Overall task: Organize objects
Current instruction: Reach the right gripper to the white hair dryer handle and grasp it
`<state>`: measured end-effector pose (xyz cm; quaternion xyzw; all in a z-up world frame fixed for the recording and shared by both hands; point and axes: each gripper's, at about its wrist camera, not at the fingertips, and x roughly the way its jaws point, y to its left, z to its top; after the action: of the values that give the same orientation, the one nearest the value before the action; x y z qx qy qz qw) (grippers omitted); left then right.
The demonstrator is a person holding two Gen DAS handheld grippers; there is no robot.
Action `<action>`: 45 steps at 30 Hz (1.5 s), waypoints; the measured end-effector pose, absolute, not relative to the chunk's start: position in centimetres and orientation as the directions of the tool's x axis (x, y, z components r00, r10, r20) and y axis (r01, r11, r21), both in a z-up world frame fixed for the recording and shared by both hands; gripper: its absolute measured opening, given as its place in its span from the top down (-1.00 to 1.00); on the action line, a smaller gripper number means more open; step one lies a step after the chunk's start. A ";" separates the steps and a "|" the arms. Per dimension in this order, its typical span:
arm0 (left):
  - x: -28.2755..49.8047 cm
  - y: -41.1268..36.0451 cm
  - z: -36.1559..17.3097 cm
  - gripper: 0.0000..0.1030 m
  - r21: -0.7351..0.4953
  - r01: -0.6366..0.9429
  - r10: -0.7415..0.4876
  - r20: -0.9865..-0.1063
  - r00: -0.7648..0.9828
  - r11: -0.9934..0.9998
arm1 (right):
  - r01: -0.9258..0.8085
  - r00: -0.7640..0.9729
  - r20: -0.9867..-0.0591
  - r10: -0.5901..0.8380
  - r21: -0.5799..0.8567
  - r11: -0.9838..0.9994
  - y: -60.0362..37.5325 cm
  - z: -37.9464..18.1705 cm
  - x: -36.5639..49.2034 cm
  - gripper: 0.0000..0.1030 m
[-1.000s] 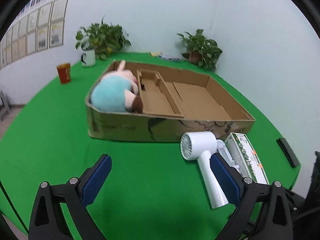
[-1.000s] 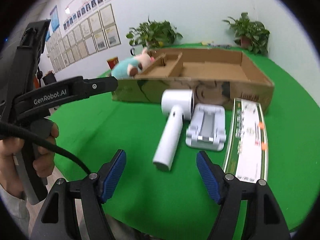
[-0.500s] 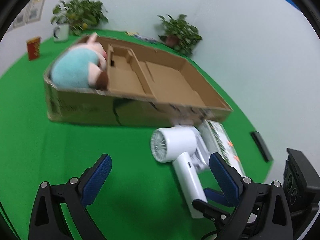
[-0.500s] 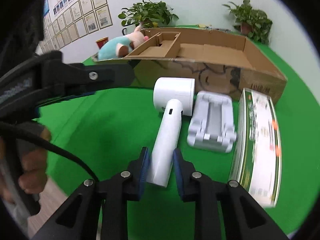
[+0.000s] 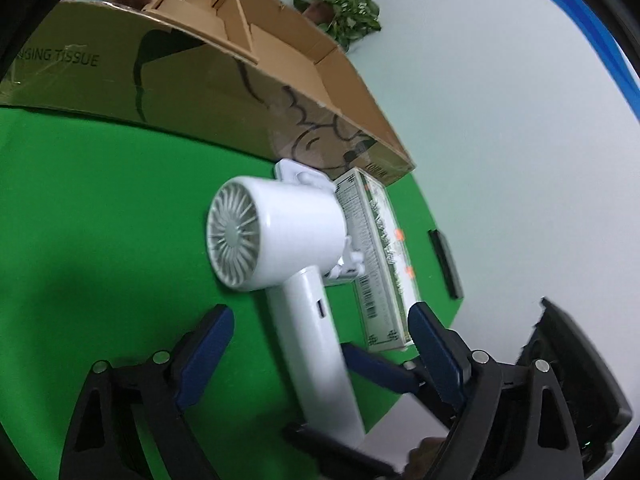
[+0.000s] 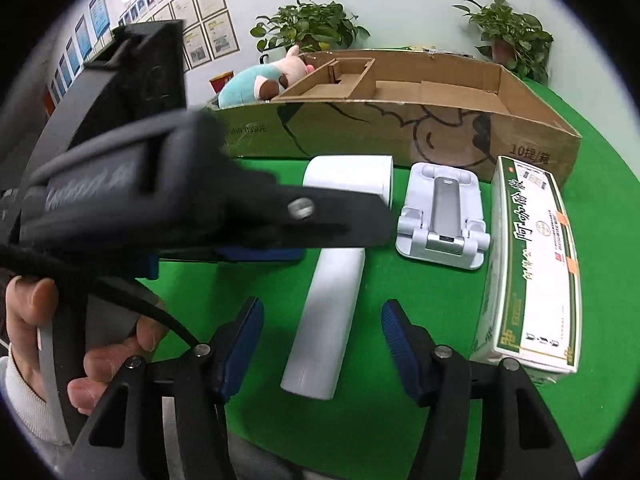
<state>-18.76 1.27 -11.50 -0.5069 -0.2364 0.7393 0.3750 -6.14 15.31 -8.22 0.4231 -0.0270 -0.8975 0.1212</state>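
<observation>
A white hair dryer (image 5: 276, 232) lies on the green table in front of the cardboard box (image 5: 224, 92). Its handle (image 5: 316, 344) runs between the blue pads of my left gripper (image 5: 320, 354), whose jaws are closing without touching it. In the right wrist view the same handle (image 6: 332, 304) lies between the pads of my right gripper (image 6: 322, 350), whose jaws are opening, with a gap on both sides. A black finger (image 6: 320, 220) of the left gripper crosses over the dryer's head.
A white folding stand (image 6: 444, 216) and a long green-and-white carton (image 6: 532, 264) lie right of the dryer. A plush toy (image 6: 260, 84) sits in the box's left end. A black bar (image 5: 446, 264) lies near the table edge. A hand (image 6: 28, 320) holds the left gripper.
The left gripper swung down and in over the dryer, so the handle now lies between its fingers. The right gripper closed around the handle's end, then spread wide again.
</observation>
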 end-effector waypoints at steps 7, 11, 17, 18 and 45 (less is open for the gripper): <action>-20.2 0.8 -11.8 -0.50 -0.731 -0.311 0.793 -0.579 -0.187 -0.607 | 0.197 -0.606 -0.758 -0.240 0.149 -0.969 15.4 -8.4 -6.7 -0.17; -21.7 1.1 -11.6 -0.39 -0.702 -0.335 0.773 -0.613 -0.164 -0.628 | 0.201 -0.603 -0.761 -0.239 0.145 -0.969 15.8 -8.4 -6.9 -0.17; -22.0 1.0 -11.3 -0.15 -0.681 -0.343 0.756 -0.633 -0.169 -0.647 | 0.190 -0.577 -0.784 -0.228 0.143 -0.971 15.9 -9.1 -7.1 0.34; -22.0 0.9 -11.3 -0.07 -0.674 -0.347 0.750 -0.638 -0.173 -0.653 | 0.189 -0.576 -0.787 -0.220 0.133 -0.973 15.7 -9.2 -6.9 0.39; -19.2 -3.6 -7.0 0.39 -0.616 -0.375 0.719 -0.635 -0.282 -0.692 | 0.131 -0.667 -0.723 -0.178 0.122 -0.984 14.6 -7.1 -2.7 0.44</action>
<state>-19.25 -3.65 -6.95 -0.4861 -0.1767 0.7809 0.3502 -2.69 14.57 -7.12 0.3992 -0.0298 -0.9125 0.0847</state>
